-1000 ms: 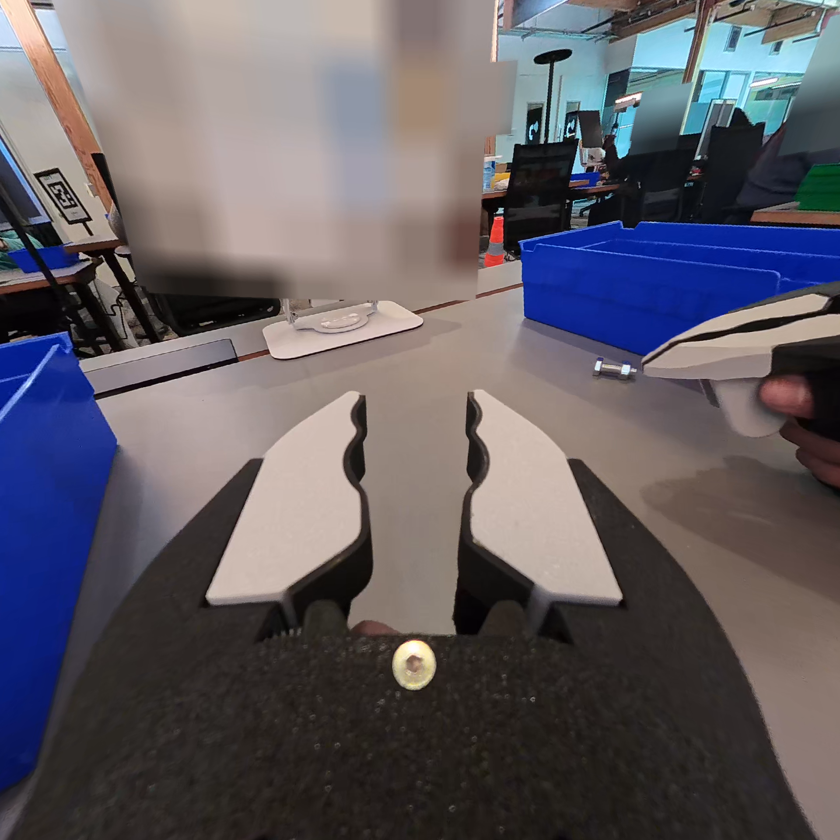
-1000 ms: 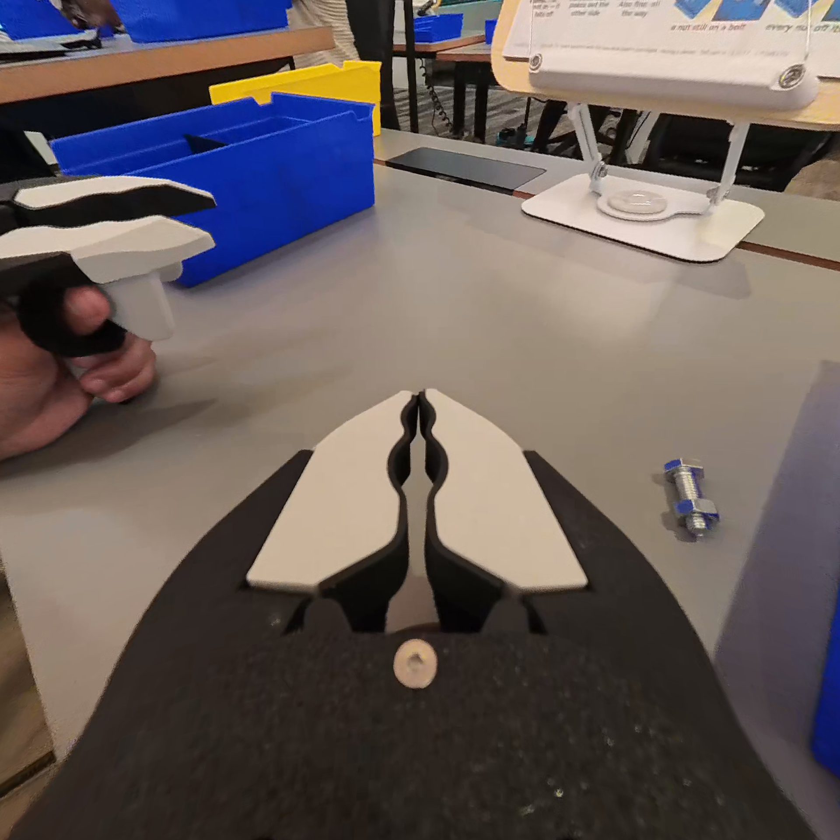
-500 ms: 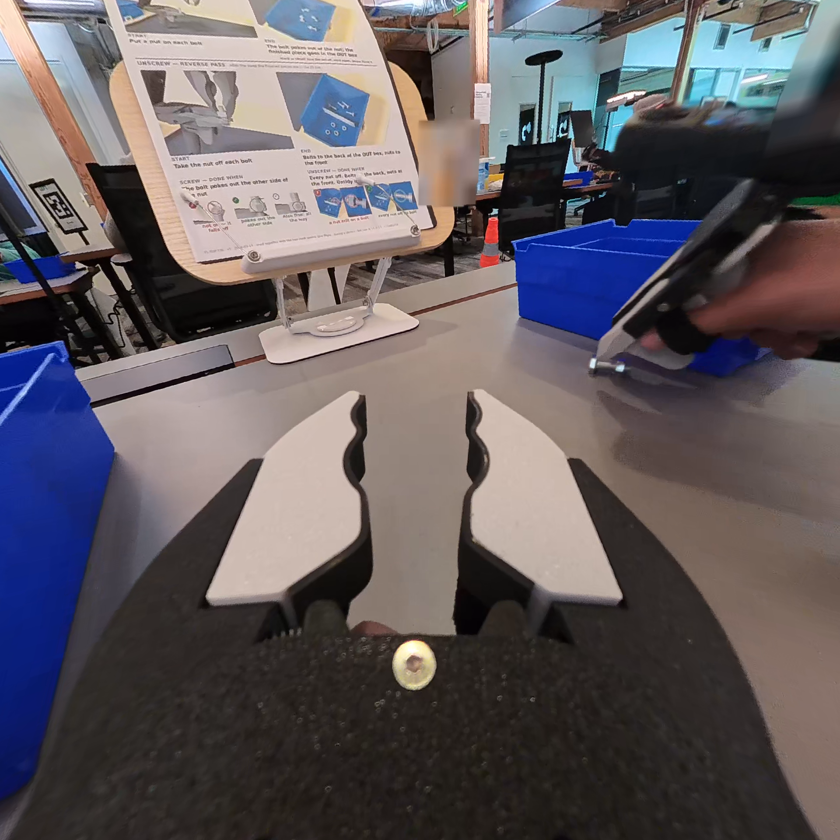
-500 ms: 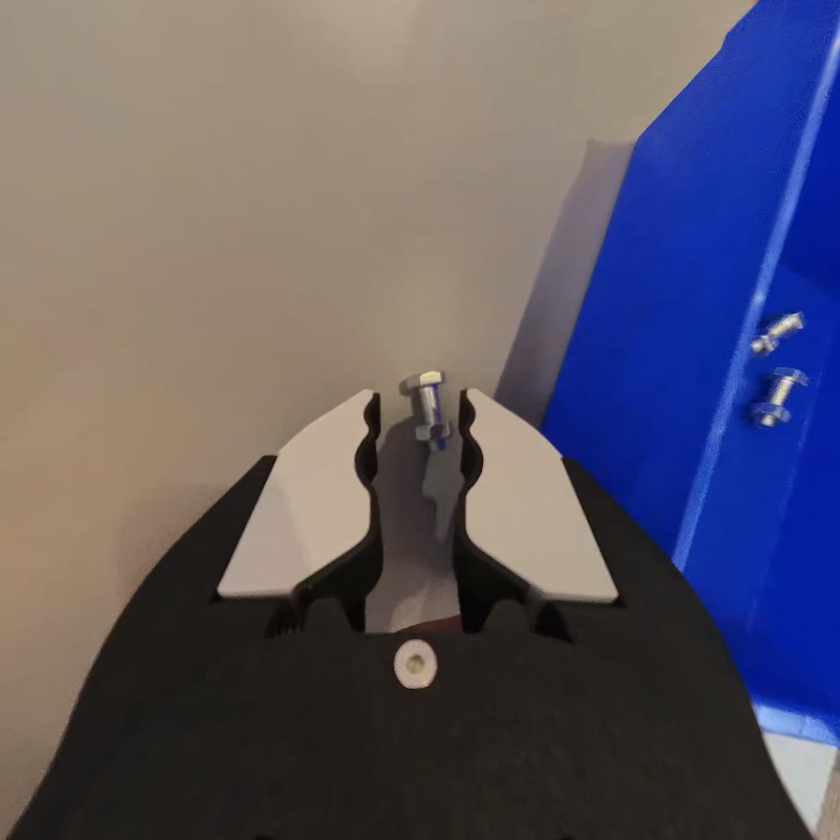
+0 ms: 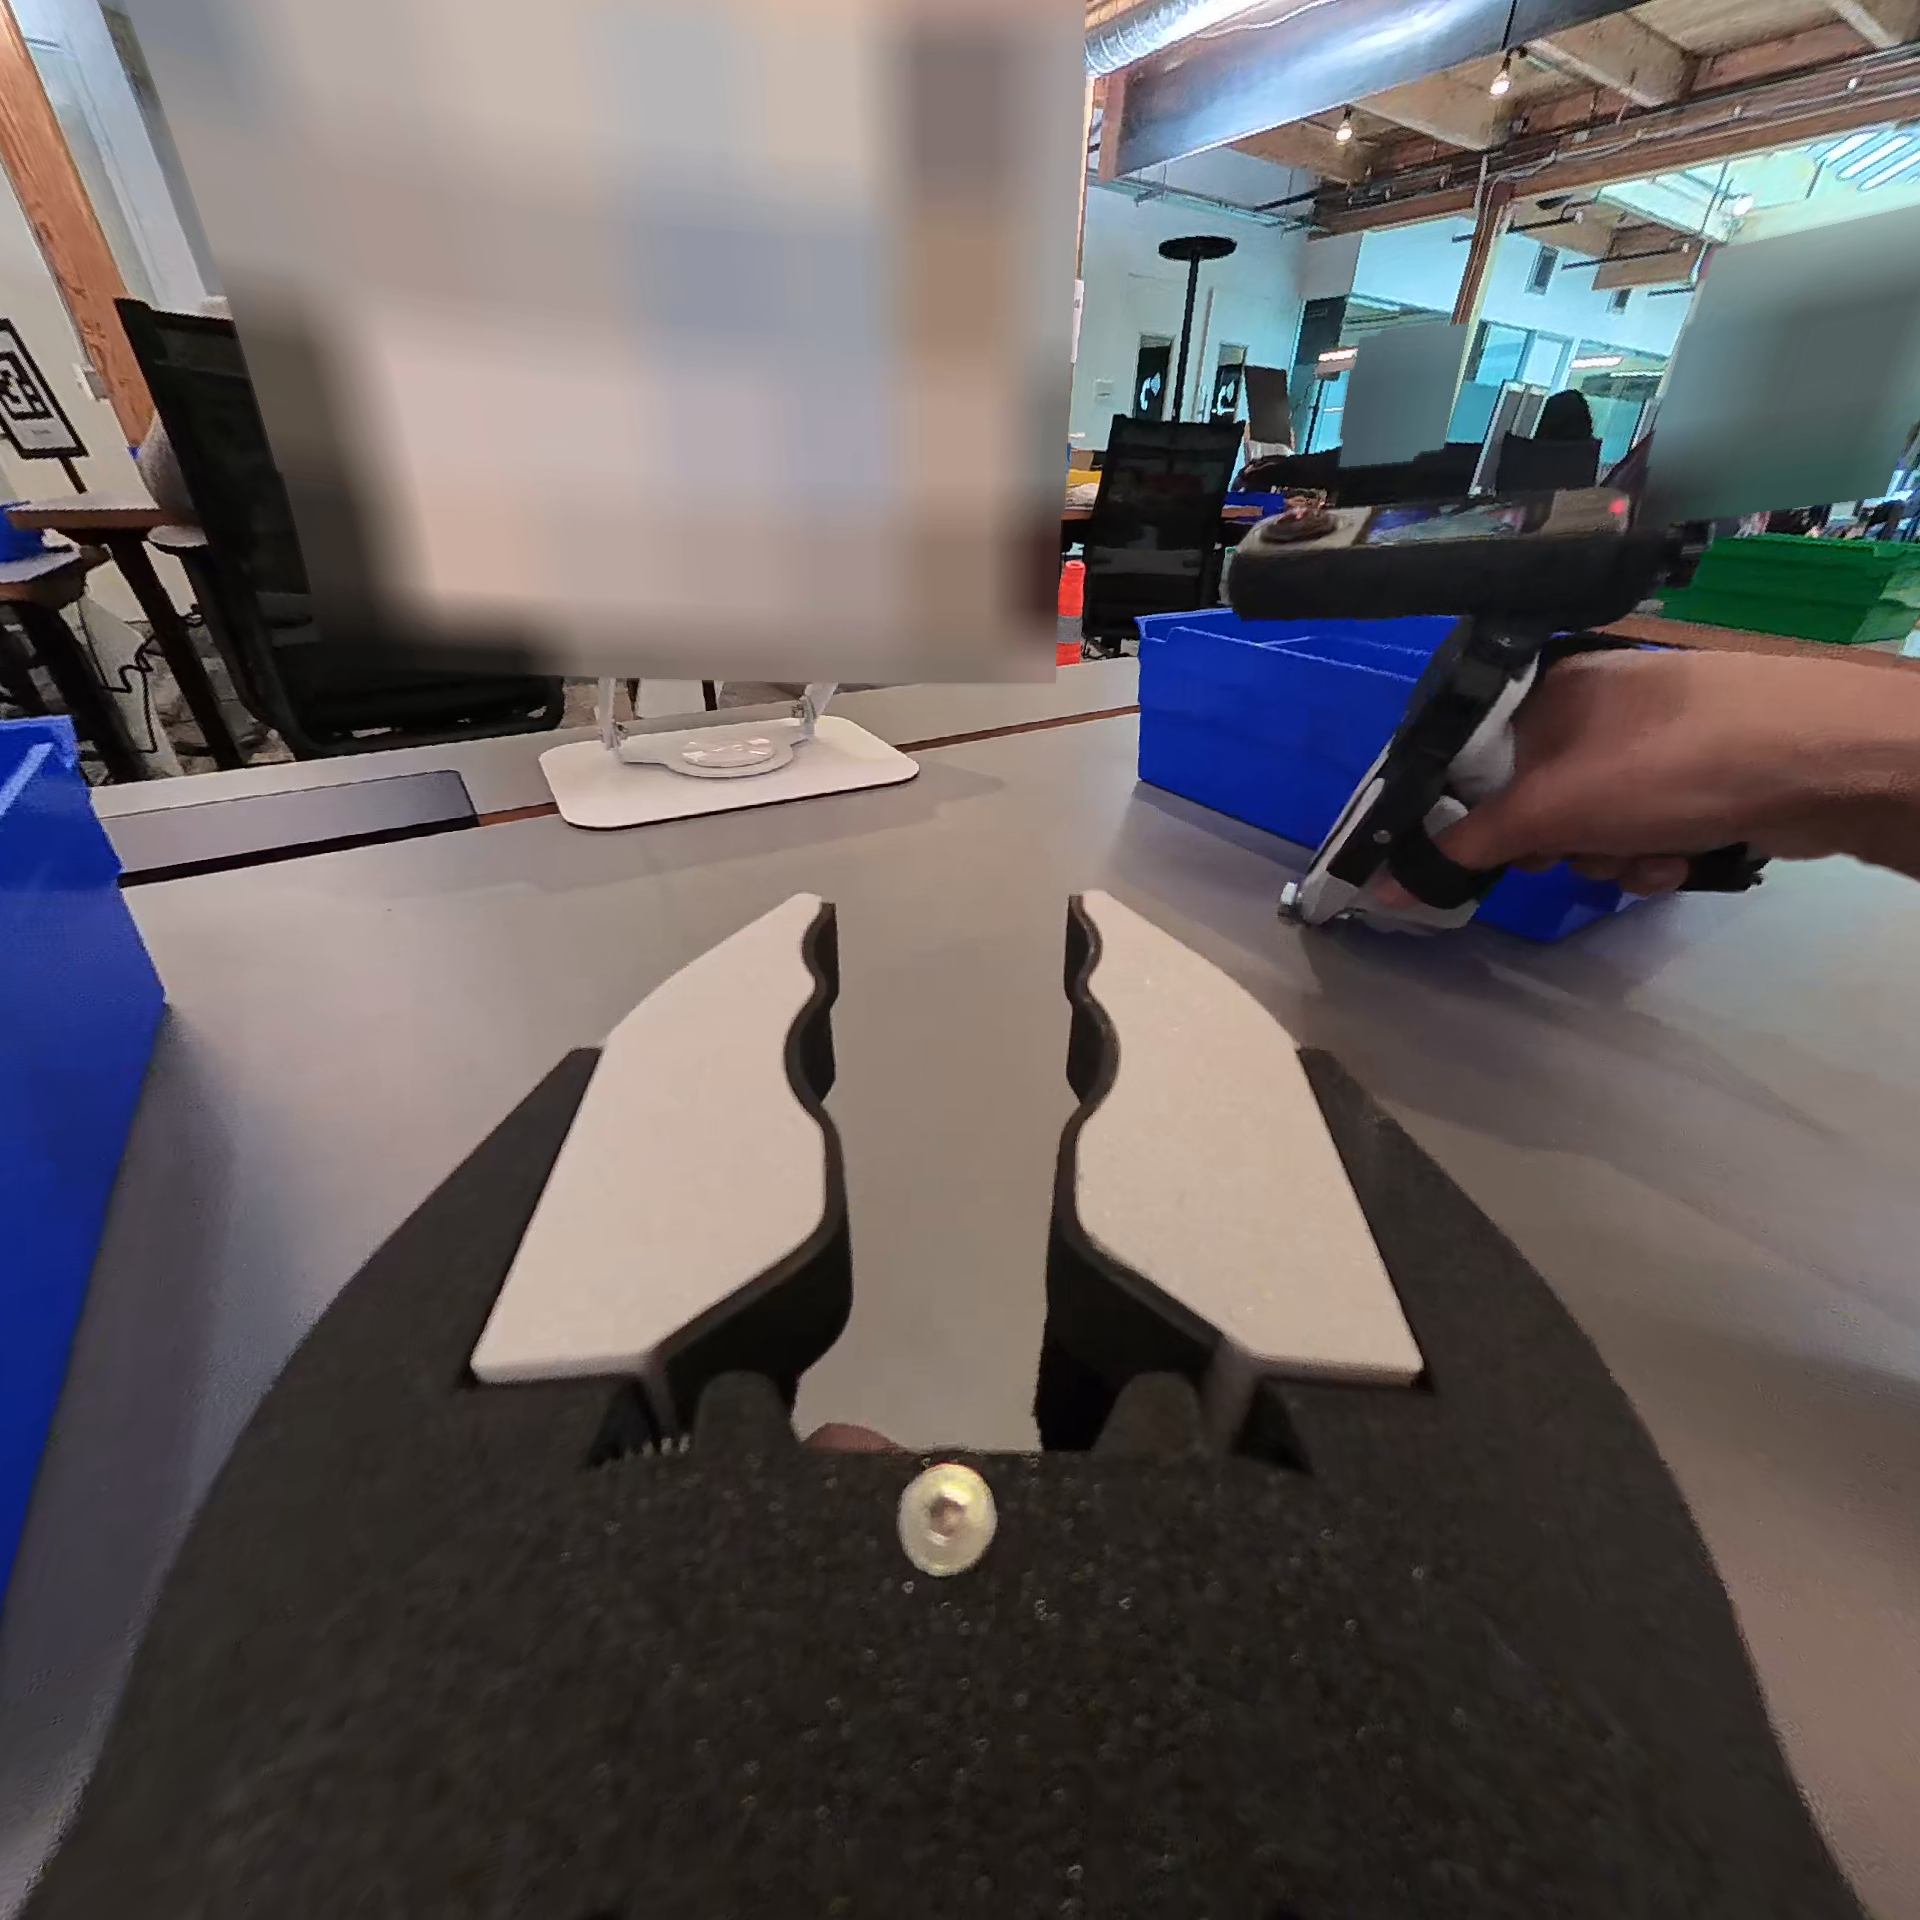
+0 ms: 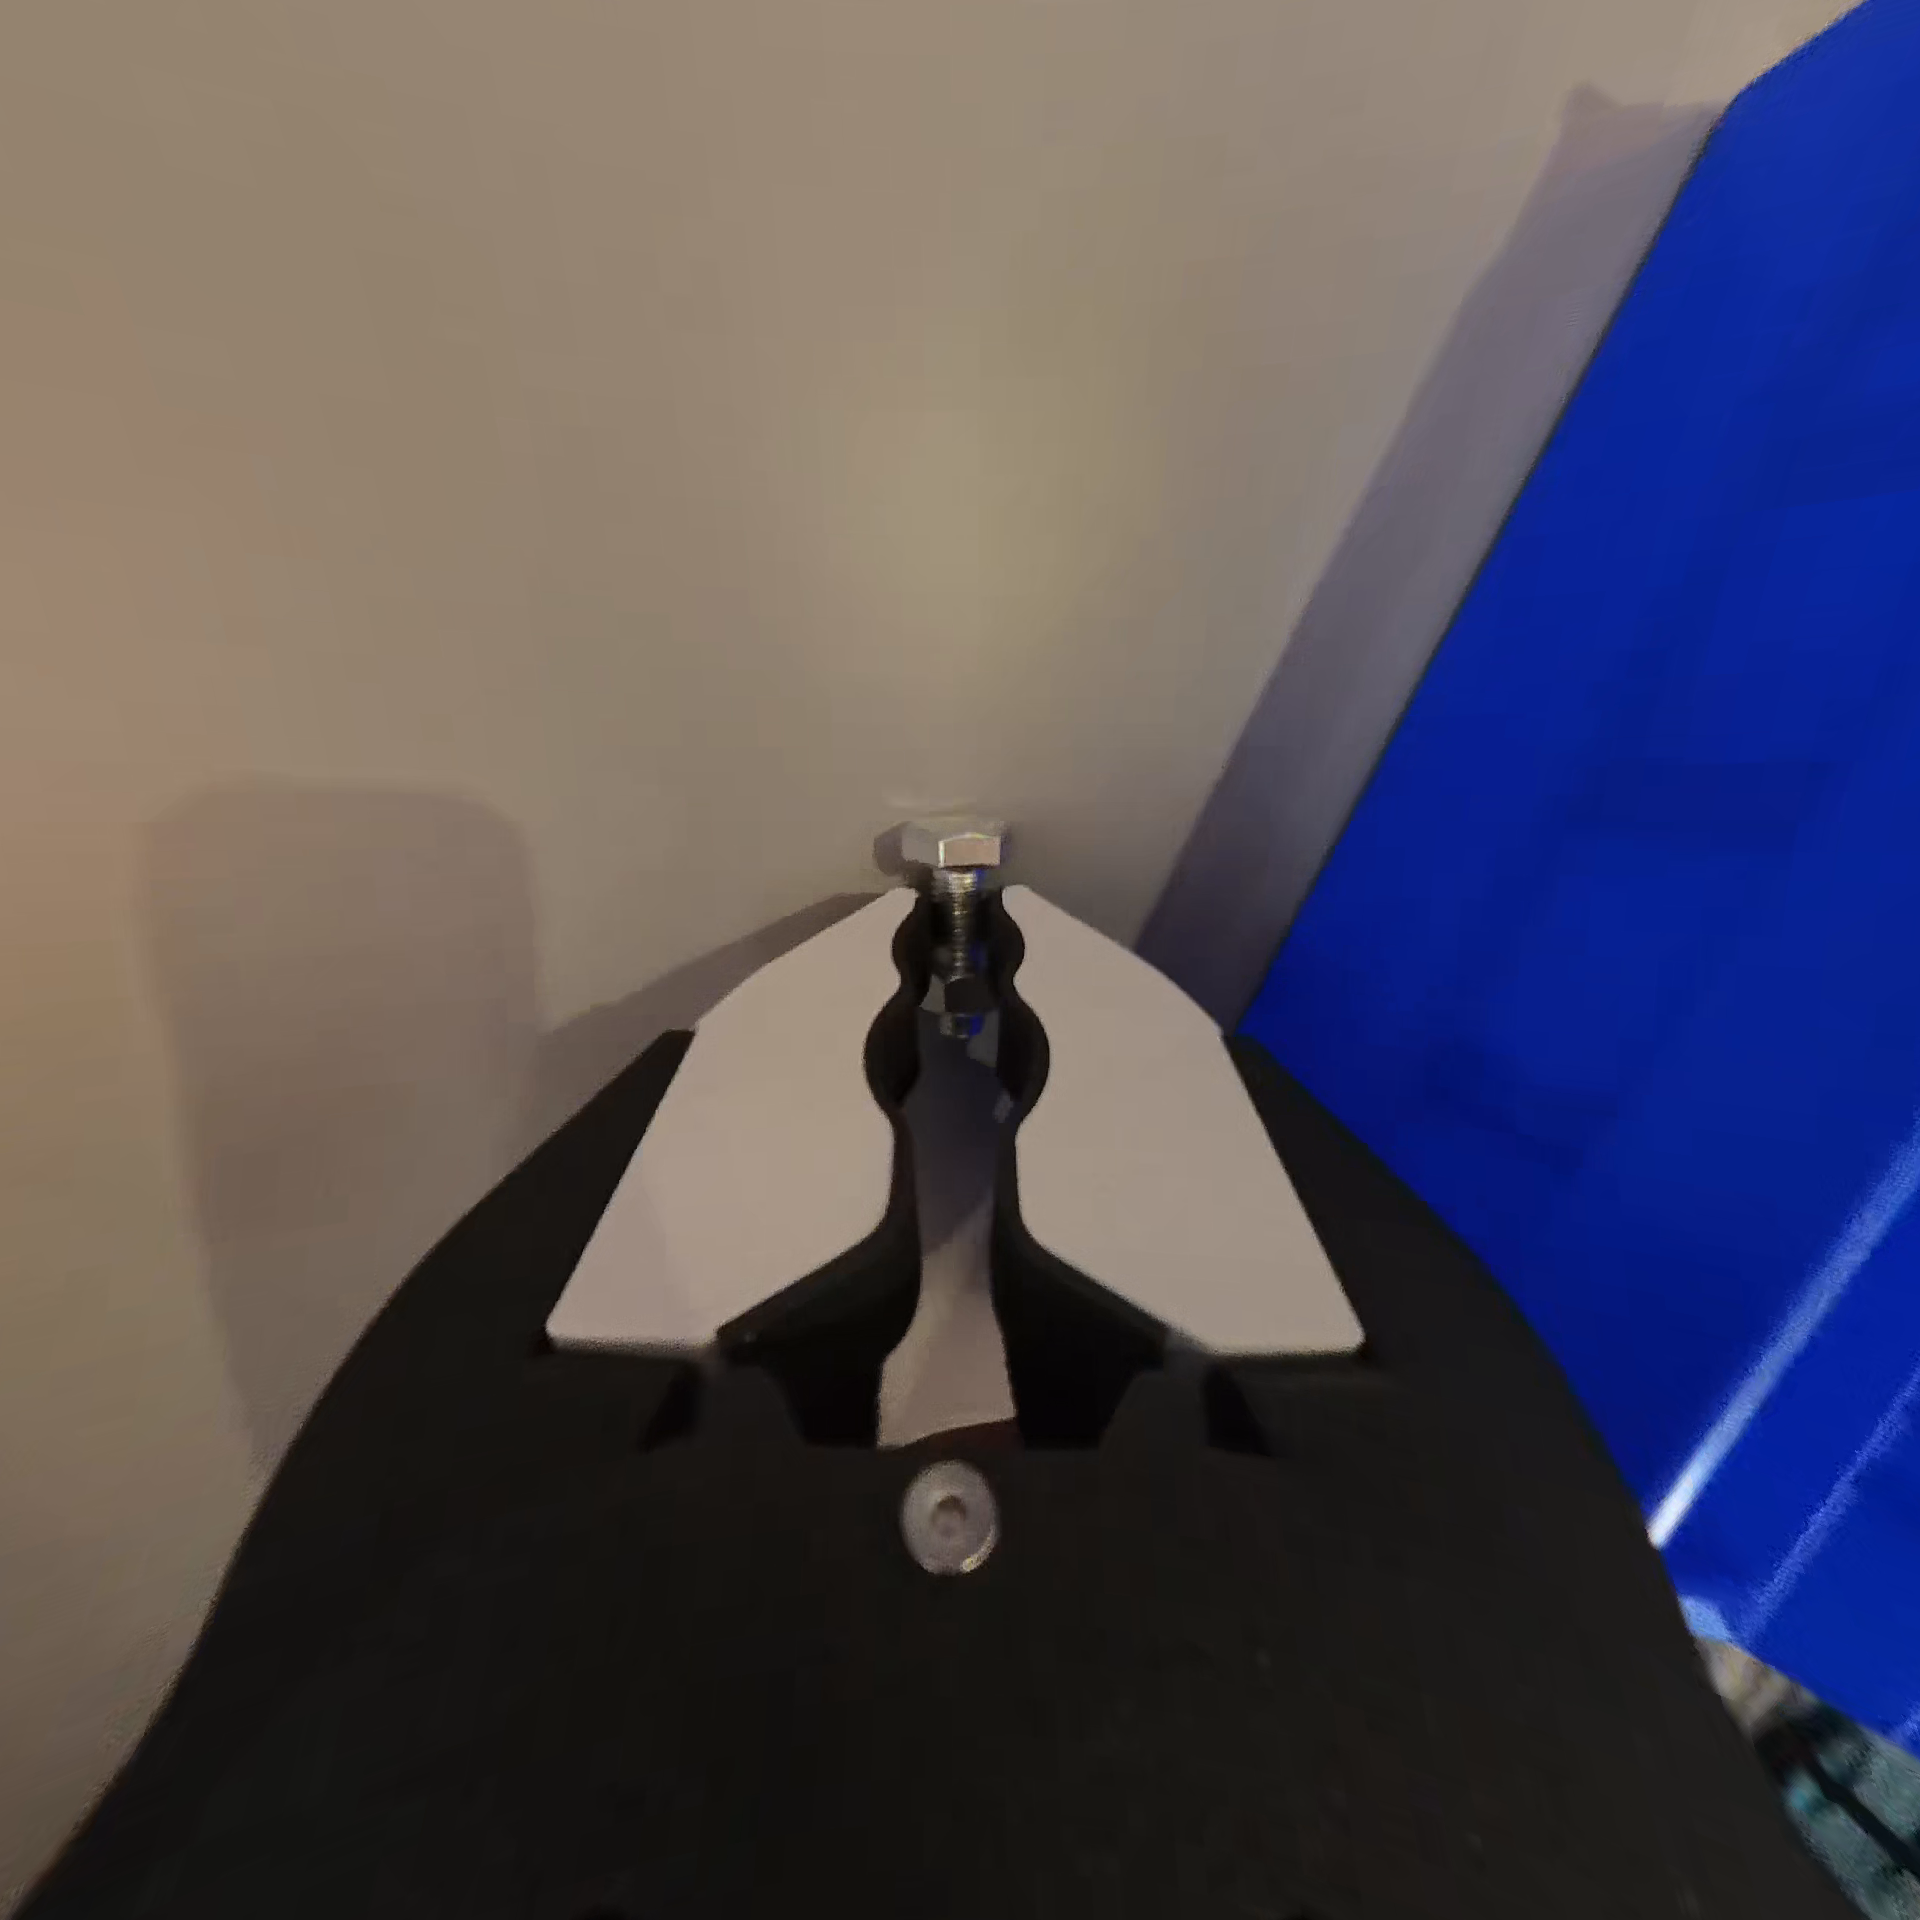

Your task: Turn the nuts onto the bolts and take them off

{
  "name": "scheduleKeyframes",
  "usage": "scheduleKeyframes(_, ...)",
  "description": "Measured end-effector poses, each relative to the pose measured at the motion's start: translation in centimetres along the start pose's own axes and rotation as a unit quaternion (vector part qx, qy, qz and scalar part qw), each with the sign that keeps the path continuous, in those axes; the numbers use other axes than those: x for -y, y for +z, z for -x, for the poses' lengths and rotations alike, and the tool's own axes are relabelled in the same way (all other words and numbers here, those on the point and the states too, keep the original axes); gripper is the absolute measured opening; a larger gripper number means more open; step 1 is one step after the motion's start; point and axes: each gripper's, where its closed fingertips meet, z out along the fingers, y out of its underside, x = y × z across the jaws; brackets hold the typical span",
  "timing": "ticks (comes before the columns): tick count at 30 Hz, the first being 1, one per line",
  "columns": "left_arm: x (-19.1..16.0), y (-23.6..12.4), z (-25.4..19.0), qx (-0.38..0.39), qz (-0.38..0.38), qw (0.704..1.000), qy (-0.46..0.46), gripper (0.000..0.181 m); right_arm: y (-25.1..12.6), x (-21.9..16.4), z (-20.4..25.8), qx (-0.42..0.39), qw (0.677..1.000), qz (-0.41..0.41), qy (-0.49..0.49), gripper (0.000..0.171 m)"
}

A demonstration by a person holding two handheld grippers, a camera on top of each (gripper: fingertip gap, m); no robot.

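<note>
Bolt (image 6: 954, 914) pinched by right gripper (image 6: 958, 914) beside blue bin (image 6: 1621, 935) (pickup step).
Left gripper (image 5: 948, 935) is held wide, empty; a lift toward it is judged next.

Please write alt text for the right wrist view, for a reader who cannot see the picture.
The right gripper, seen from above, is shut on a silver bolt that carries a nut, with the bolt's hex head sticking out past the fingertips. Below lies a grey table, and a blue bin stands at the right.
</note>
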Motion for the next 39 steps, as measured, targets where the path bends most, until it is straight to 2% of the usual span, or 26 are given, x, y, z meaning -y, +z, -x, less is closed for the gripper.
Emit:
scheduleKeyframes(2, 0.1, -0.1, 0.1, 0.0, -0.005, 1.0, -0.004, 0.041, -1.3, 1.7, 0.3, -0.009, 0.998, -0.067, 0.0, 0.01)
scheduleKeyframes(4, 0.2, -0.2, 0.2, 0.001, -0.008, 1.0, -0.009, 0.041, -4.6, 4.5, 1.5, -0.008, 0.984, -0.177, -0.01, 0.01)
scheduleKeyframes(7, 0.3, -0.3, 0.4, 0.002, -0.013, 1.0, -0.016, 0.04, -10.9, 7.6, 4.0, -0.001, 0.939, -0.345, -0.015, 0.009)
scheduleKeyframes(10, 0.6, -0.5, 0.8, 0.01, -0.022, 0.999, -0.024, 0.039, -15.1, 7.8, 7.1, 0.03, 0.887, -0.462, 0.006, 0.009)
scheduleKeyframes(13, 0.6, -0.5, 0.9, 0.011, -0.024, 0.999, -0.028, 0.039, -16.2, 6.2, 9.0, 0.065, 0.853, -0.516, 0.052, 0.009)
scheduleKeyframes(16, 0.6, -0.6, 0.8, 0.013, -0.024, 0.999, -0.022, 0.039, -16.1, 4.6, 9.6, 0.063, 0.845, -0.527, 0.064, 0.009)
scheduleKeyframes(18, 0.6, -0.5, 0.7, 0.014, -0.023, 1.0, -0.014, 0.039, -16.7, 3.8, 8.9, 0.055, 0.842, -0.532, 0.066, 0.009)
scheduleKeyframes(20, 0.5, -0.5, 0.6, 0.016, -0.021, 1.0, -0.007, 0.039, -18.2, 3.2, 6.4, 0.023, 0.84, -0.538, 0.065, 0.009)
scheduleKeyframes(23, 0.5, -0.4, 0.4, 0.017, -0.02, 1.0, -0.001, 0.038, -19.9, 2.6, -1.5, -0.039, 0.855, -0.512, 0.077, 0.009)
scheduleKeyframes(24, 0.5, -0.4, 0.4, 0.017, -0.021, 1.0, 0.0, 0.038, -19.3, 2.4, -4.6, -0.045, 0.871, -0.482, 0.087, 0.009)
scheduleKeyframes(26, 0.6, -0.4, 0.4, 0.016, -0.022, 1.0, -0.001, 0.038, -16.4, 2.1, -10.6, -0.048, 0.908, -0.403, 0.107, 0.009)
scheduleKeyframes(28, 0.6, -0.4, 0.5, 0.016, -0.022, 1.0, -0.003, 0.038, -11.0, 1.0, -15.2, -0.026, 0.951, -0.283, 0.123, 0.01)
scheduleKeyframes(31, 0.6, -0.4, 0.4, 0.013, -0.023, 1.0, -0.004, 0.038, -3.9, -1.8, -17.5, 0.046, 0.982, -0.12, 0.141, 0.01)
scheduleKeyframes(34, 0.6, -0.4, 0.3, 0.009, -0.023, 1.0, -0.004, 0.038, 0.0, -4.9, -17.8, 0.059, 0.99, 0.01, 0.124, 0.01)
scheduleKeyframes(36, 0.6, -0.4, 0.3, 0.006, -0.022, 1.0, -0.004, 0.038, 1.2, -6.2, -17.7, 0.056, 0.99, 0.065, 0.111, 0.01)
scheduleKeyframes(39, 0.5, -0.4, 0.1, 0.004, -0.02, 1.0, -0.001, 0.038, 2.1, -6.8, -17.4, 0.062, 0.988, 0.089, 0.112, 0.011)
